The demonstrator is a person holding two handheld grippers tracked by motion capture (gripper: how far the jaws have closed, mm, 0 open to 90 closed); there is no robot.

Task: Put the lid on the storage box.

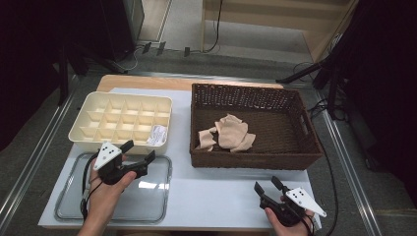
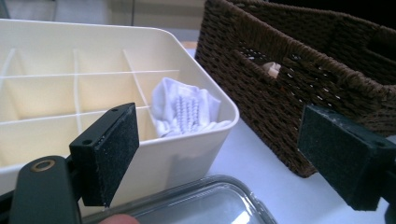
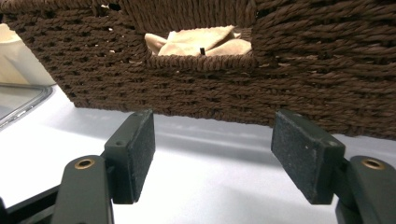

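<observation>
Over on the left side of the worktop (image 1: 216,196) sits a cream divider tray (image 1: 88,109) with lots of little compartments, and one white rolled-up sock (image 1: 157,135) is already tucked into the near right corner cell; the left gripper view shows it sitting nicely inside that cell (image 2: 184,111). So that's one piece sorted, and every other compartment I can see looks bare. Right in front of the tray lies a clear lid or shallow dish (image 1: 74,206), and the left gripper (image 1: 140,150) hovers just over it, close to the tray's near wall, with its jaws spread wide and nothing between them, so it looks like it's done with that sock and free for the next one. Moving right, the brown wicker basket (image 1: 300,105) holds a small heap of beige socks (image 1: 228,132), roughly in the middle toward the near wall, and you can peek at them through the handle cutout in the right gripper view (image 3: 196,41). Farther right and nearer the person, the right gripper (image 1: 265,186) waits above bare worktop just short of the basket, jaws also released and holding nothing. My guess: early days, with the whole beige pile left to move over.
</observation>
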